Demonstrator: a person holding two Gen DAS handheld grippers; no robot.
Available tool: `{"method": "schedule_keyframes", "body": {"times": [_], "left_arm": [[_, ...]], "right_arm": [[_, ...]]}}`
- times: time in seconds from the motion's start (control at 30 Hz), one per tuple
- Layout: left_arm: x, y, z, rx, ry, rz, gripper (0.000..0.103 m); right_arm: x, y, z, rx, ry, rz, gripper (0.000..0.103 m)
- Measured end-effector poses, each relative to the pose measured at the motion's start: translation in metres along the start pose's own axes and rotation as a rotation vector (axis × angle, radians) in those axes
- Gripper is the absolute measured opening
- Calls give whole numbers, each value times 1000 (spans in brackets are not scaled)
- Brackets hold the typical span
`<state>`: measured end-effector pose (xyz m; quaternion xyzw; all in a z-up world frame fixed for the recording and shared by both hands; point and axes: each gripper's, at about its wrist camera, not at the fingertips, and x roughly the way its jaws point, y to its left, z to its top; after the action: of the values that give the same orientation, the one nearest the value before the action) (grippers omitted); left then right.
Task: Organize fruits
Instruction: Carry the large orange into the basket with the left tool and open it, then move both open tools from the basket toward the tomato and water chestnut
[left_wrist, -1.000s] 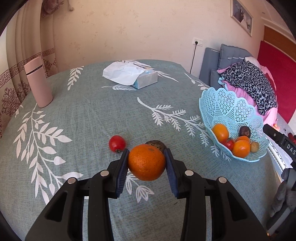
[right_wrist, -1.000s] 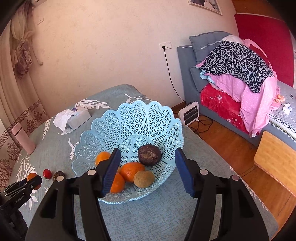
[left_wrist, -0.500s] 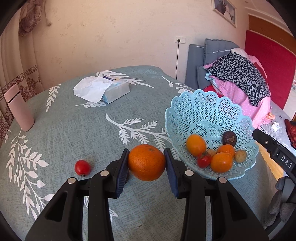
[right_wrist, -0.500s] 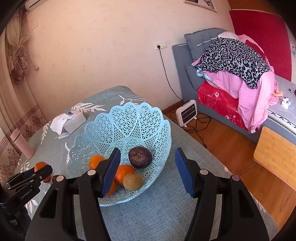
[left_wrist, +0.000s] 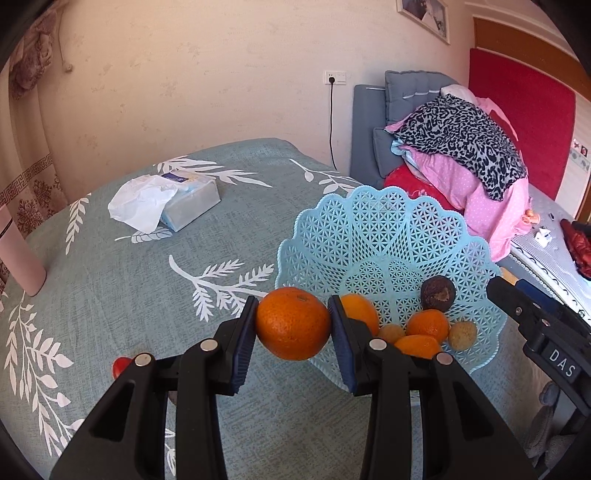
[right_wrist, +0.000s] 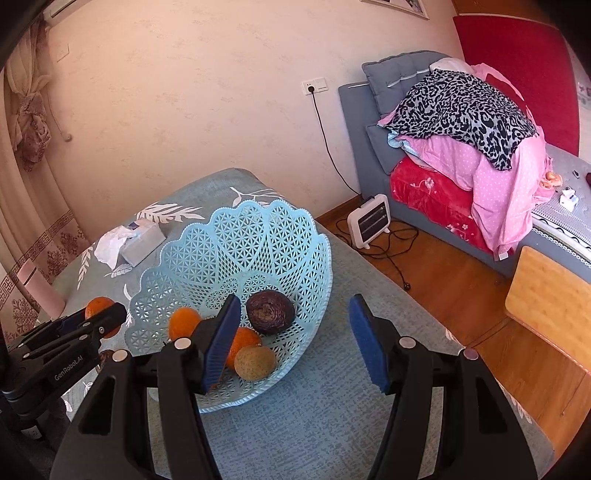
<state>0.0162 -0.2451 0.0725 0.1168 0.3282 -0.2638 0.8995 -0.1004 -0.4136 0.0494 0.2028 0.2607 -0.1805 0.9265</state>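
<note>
The orange (left_wrist: 293, 328) is pinched in the left claw (left_wrist: 293, 341) at the near rim of the blue basket (left_wrist: 384, 236) on the worktop (left_wrist: 147, 280), so I think the next move is carrying it over the rim and releasing, while the right claw (right_wrist: 291, 341) is spread and empty.

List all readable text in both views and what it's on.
"DAS": label on the right claw, left wrist view.
"GenRobot.AI": side of the left claw, right wrist view.
Tissue box: blue label print too small to read.
Wall picture: no legible text.
</note>
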Motion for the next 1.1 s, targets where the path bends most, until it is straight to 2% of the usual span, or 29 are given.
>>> {"method": "schedule_keyframes", "body": {"times": [0.27,0.6,0.63,0.7,0.87,0.93,1.0,1.1], "left_arm": [[16,-16,8,22,10,-33,39],[29,-39,12,33,15,-122,39],[28,-40,12,32,9,-125,41],[26,-40,13,27,-7,-121,59],[21,-35,15,15,-19,-109,70],[19,-33,15,10,-23,-102,70],[17,-31,15,5,-25,-95,79],[13,-29,13,11,-37,-66,86]], "right_arm": [[3,-10,3,21,1,-15,63],[4,-16,4,37,0,-28,63],[3,-16,4,38,-1,-28,63],[2,-16,4,41,-3,-29,63],[1,-18,5,45,-3,-26,63],[-1,-17,5,42,-6,-23,63],[-3,-15,6,40,-9,-19,63],[-6,-12,6,33,-19,-17,68]]}}
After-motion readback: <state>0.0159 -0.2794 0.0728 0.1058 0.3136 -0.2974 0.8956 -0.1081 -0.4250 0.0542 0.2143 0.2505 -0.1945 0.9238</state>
